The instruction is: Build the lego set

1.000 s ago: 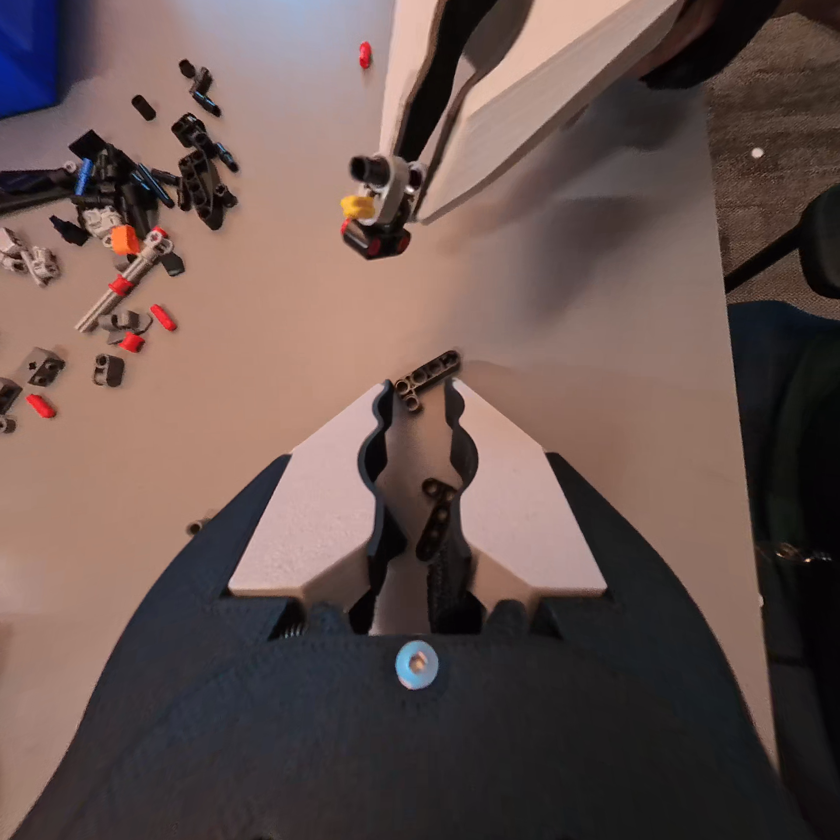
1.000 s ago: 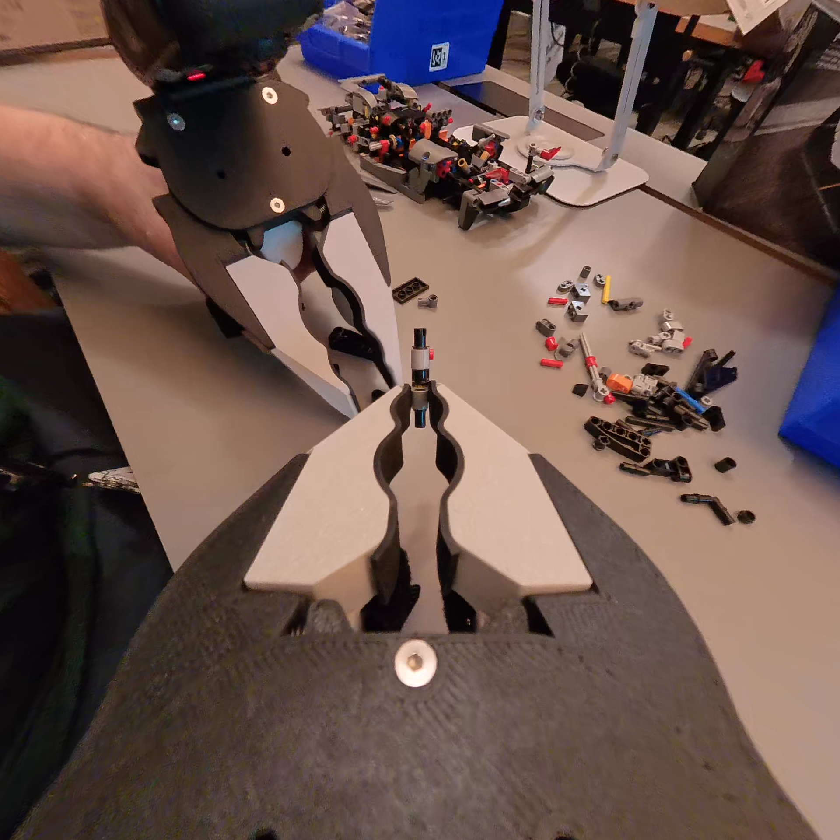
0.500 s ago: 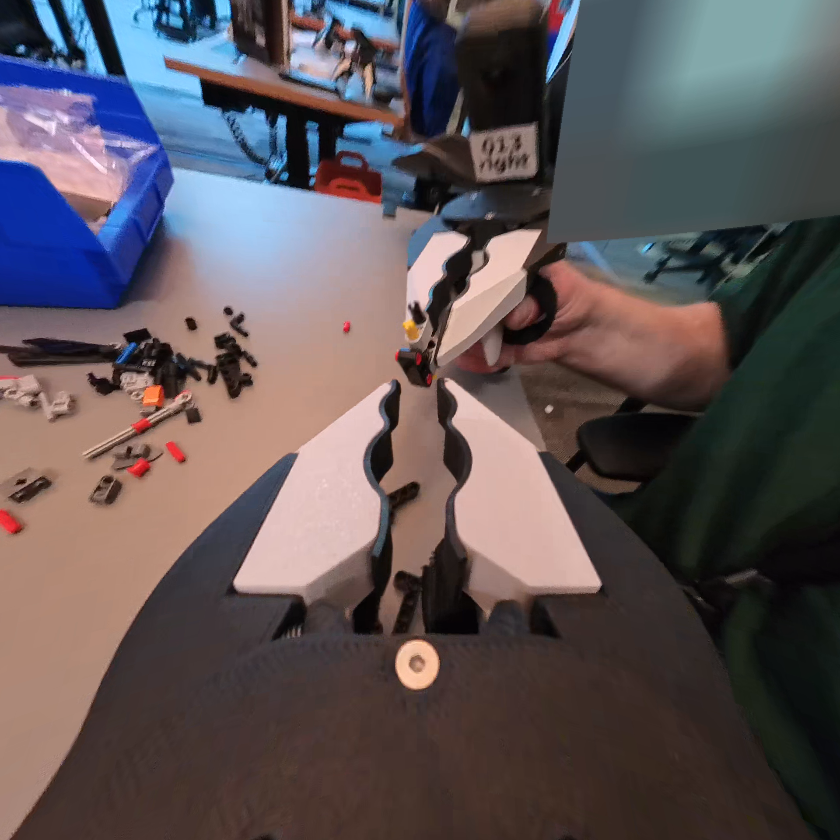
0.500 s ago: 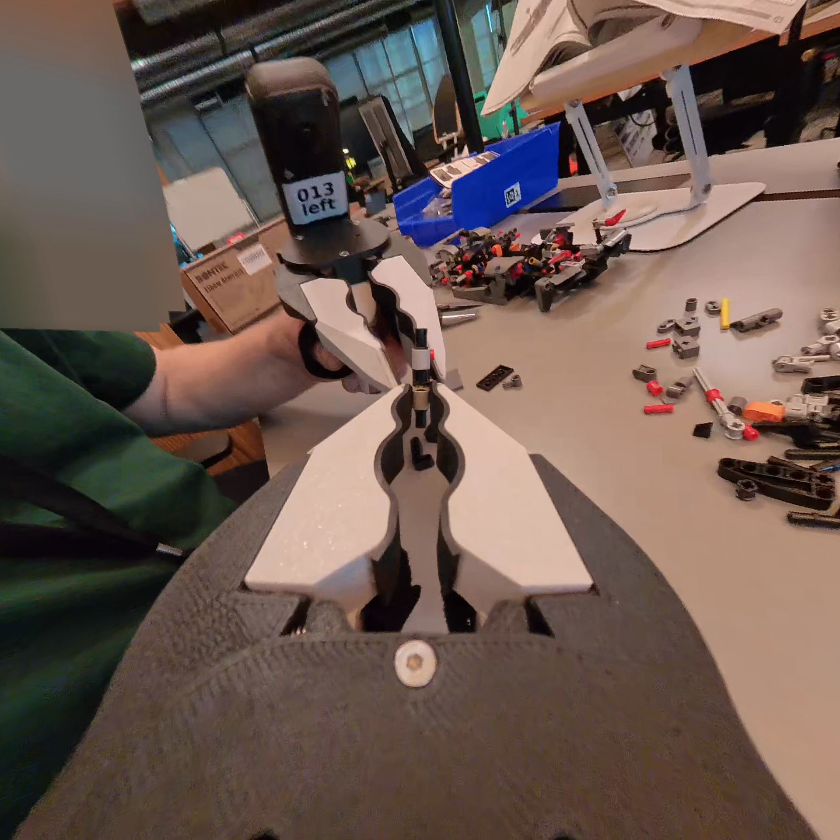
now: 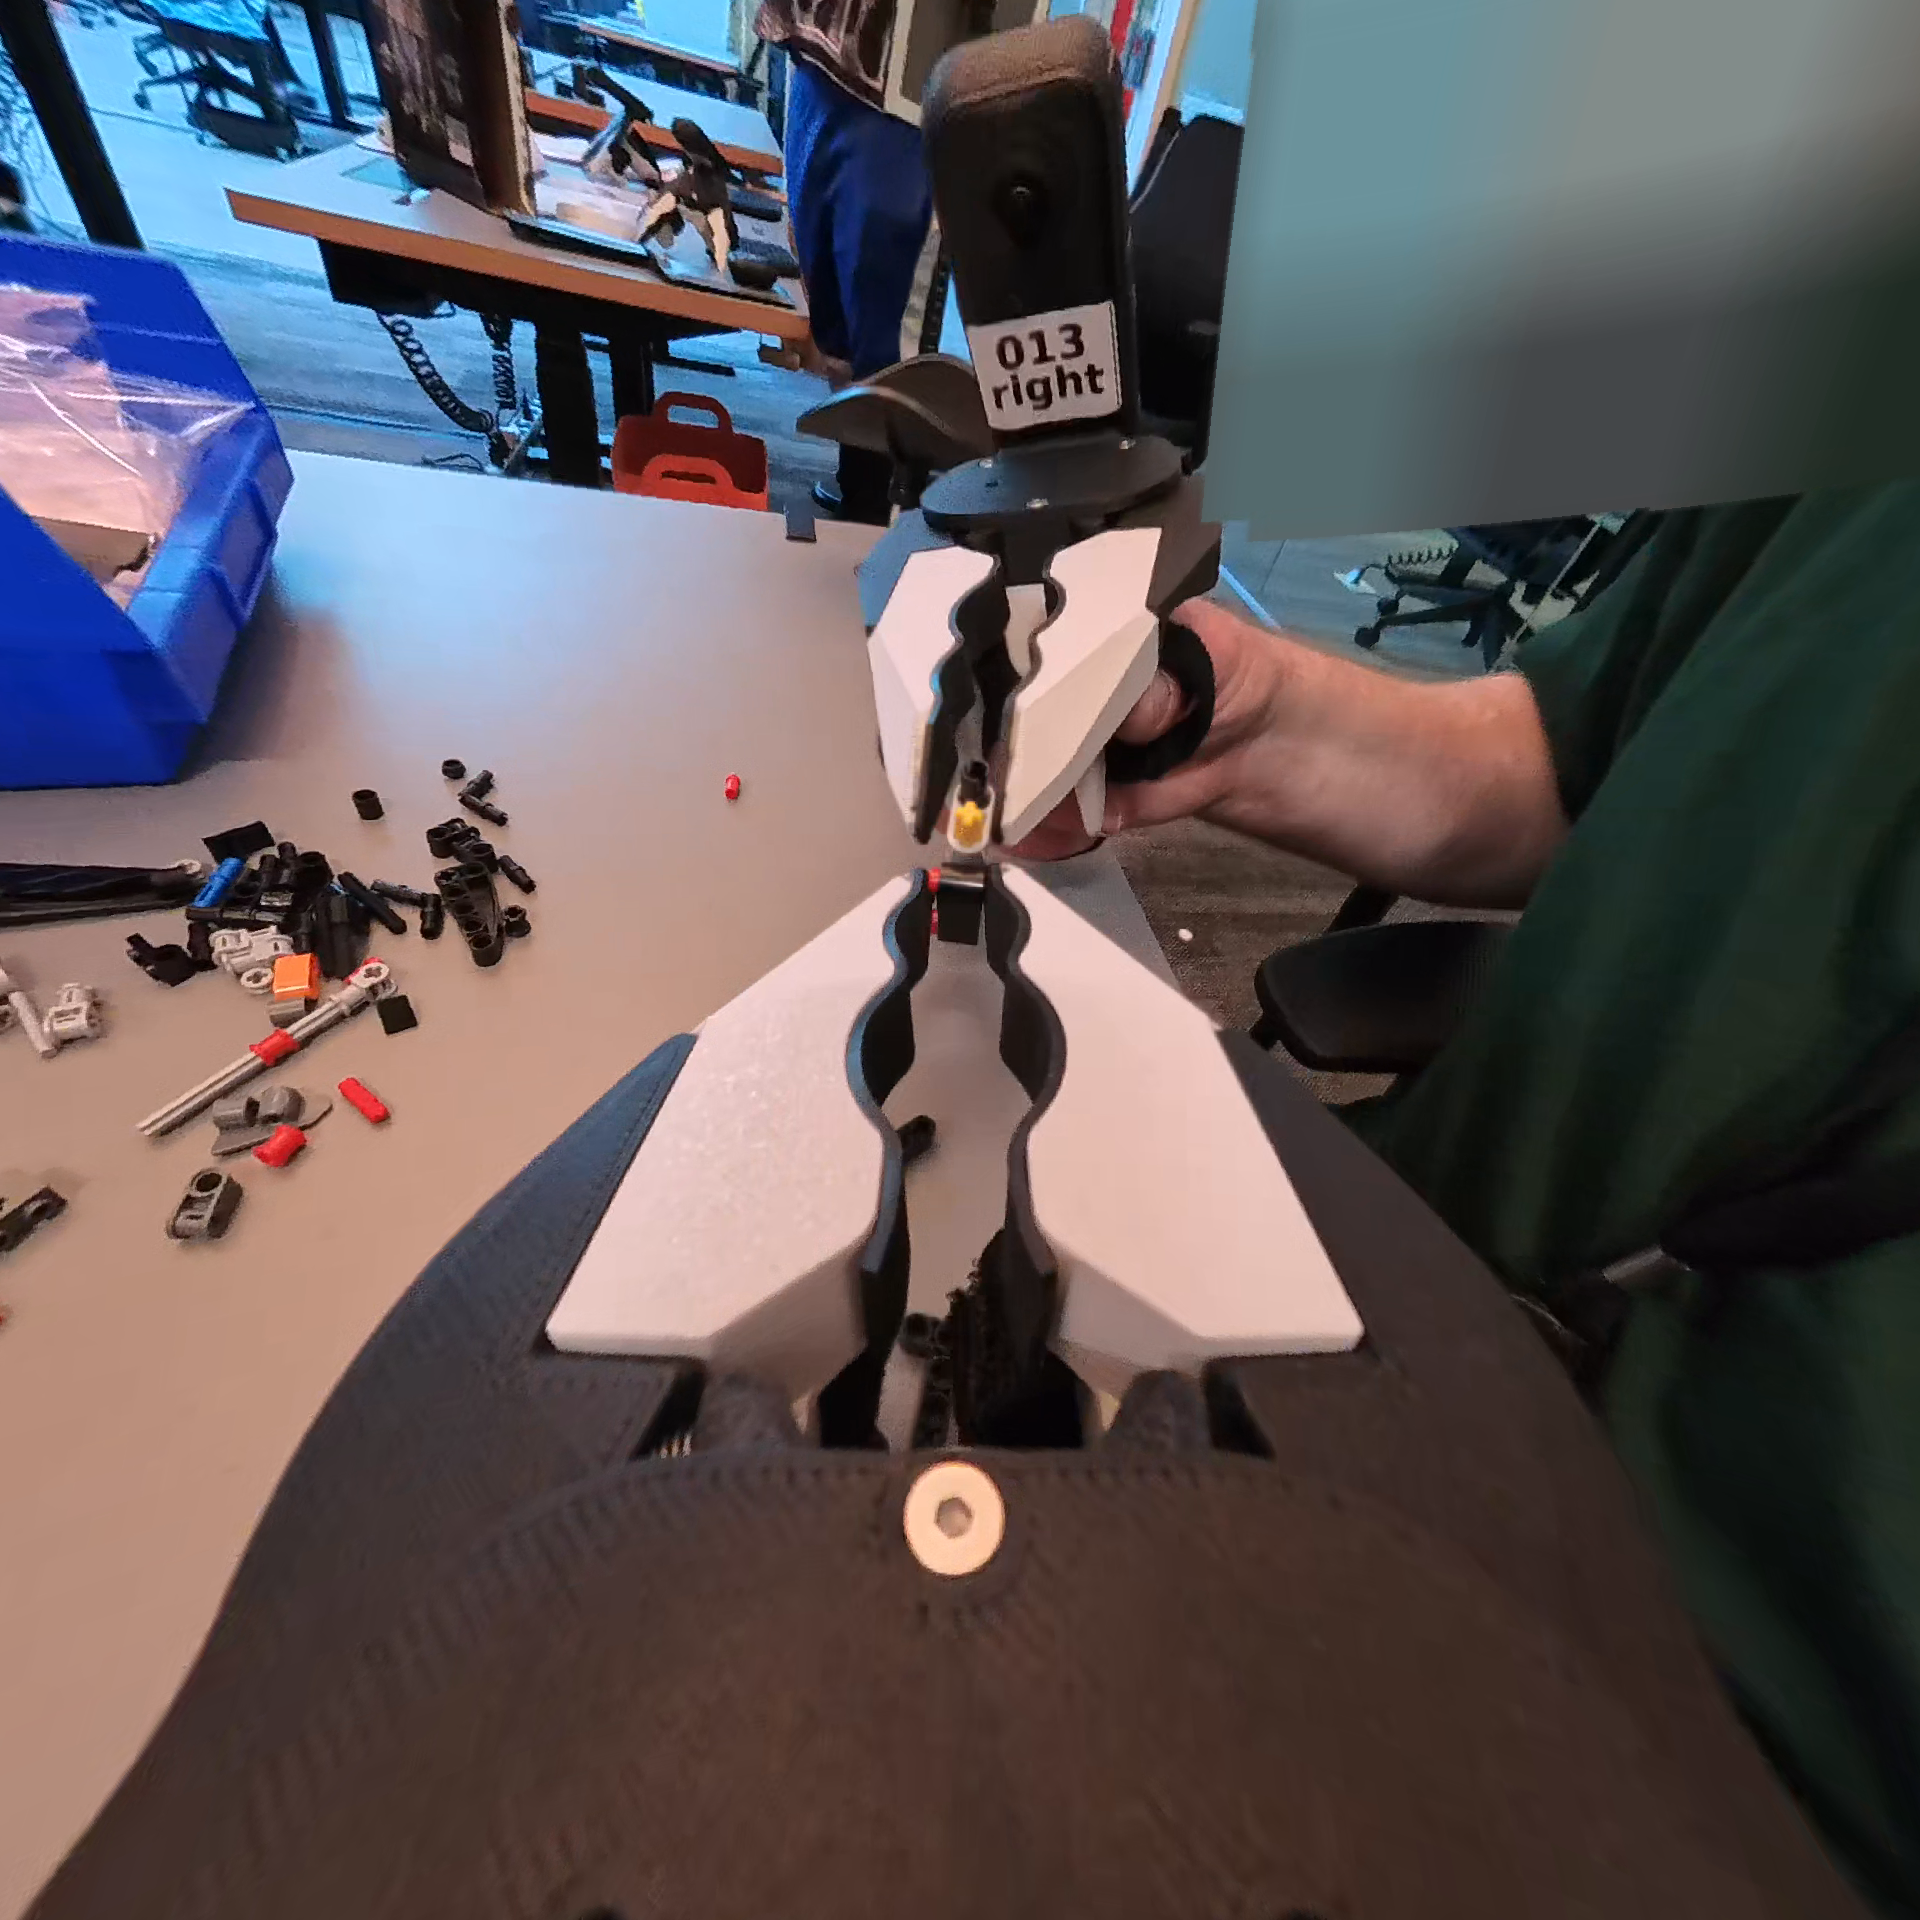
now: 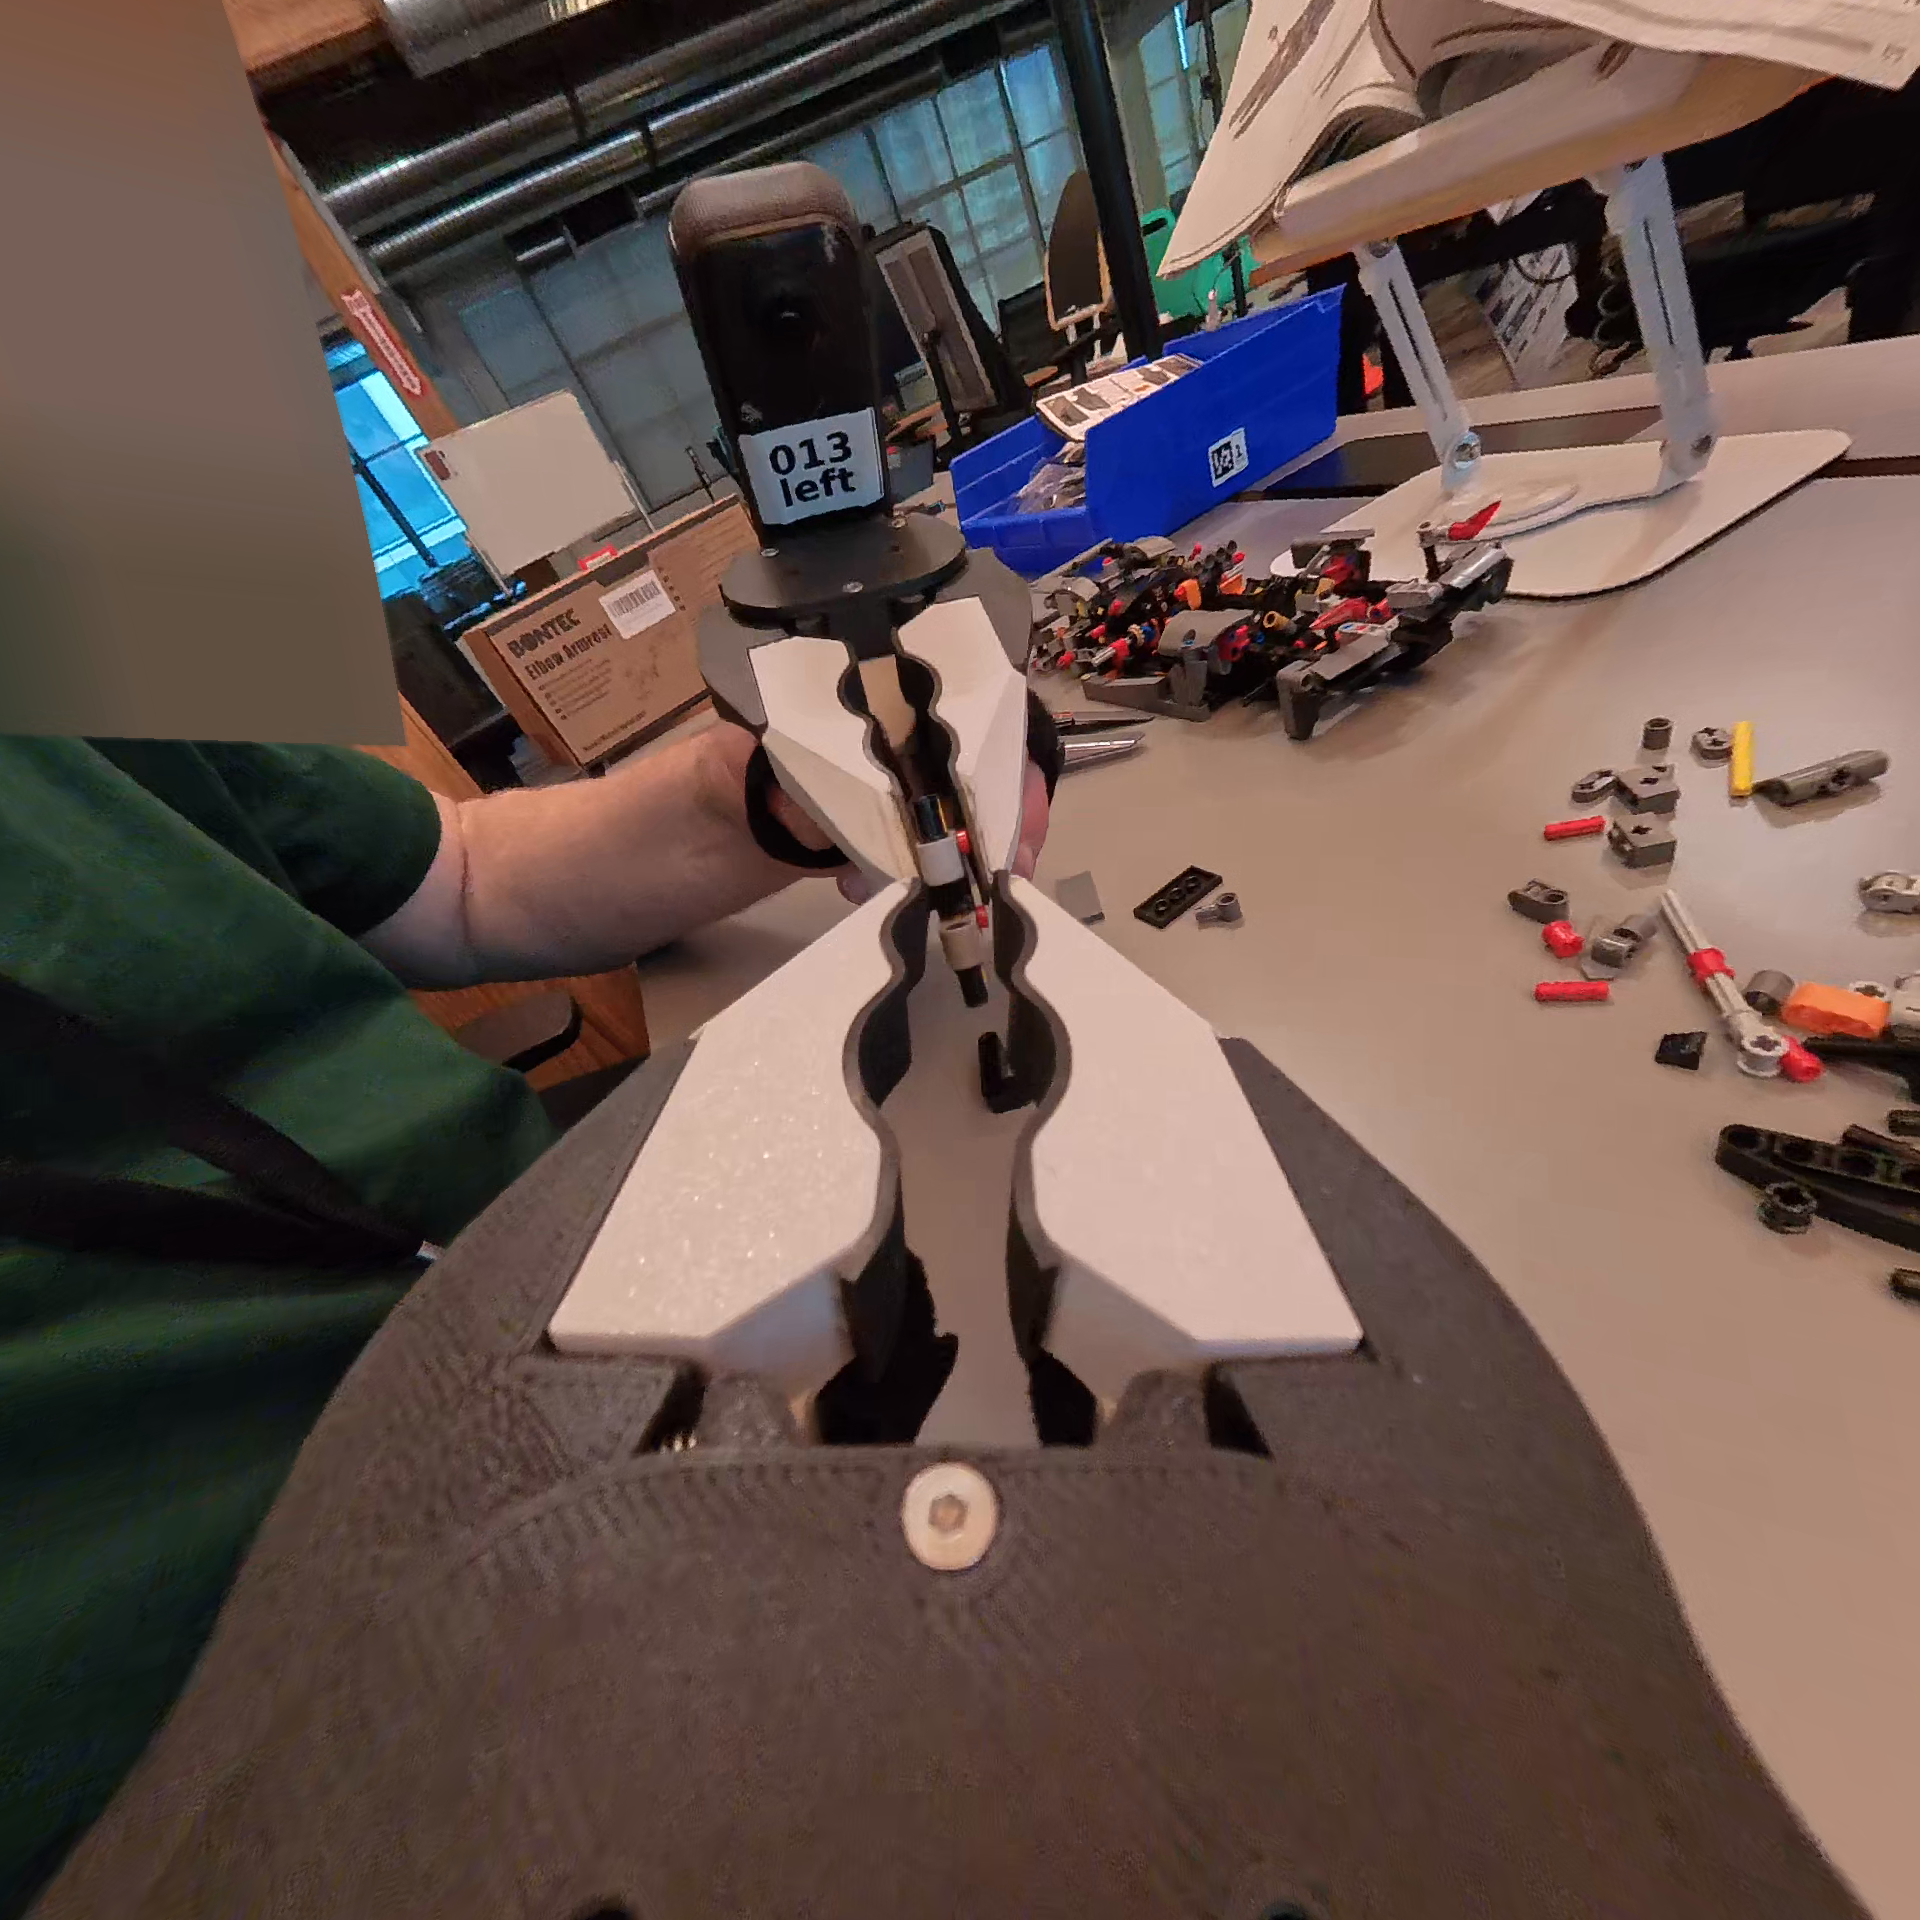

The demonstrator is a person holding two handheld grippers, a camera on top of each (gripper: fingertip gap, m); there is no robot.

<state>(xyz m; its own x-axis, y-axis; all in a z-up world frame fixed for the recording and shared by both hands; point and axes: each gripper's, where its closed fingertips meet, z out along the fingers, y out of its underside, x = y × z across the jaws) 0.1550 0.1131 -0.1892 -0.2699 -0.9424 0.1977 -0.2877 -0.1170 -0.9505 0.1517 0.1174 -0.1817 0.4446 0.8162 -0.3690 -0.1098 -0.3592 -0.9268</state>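
Even indoor light, moderately bright; cool blue daylight from windows (image 5: 312, 62) far beyond the gripper tips. Soft, faint shadows under loose pieces (image 5: 343, 935) left of the fingers. Wide-angle bending at edges. Background slightly soft; no glare.
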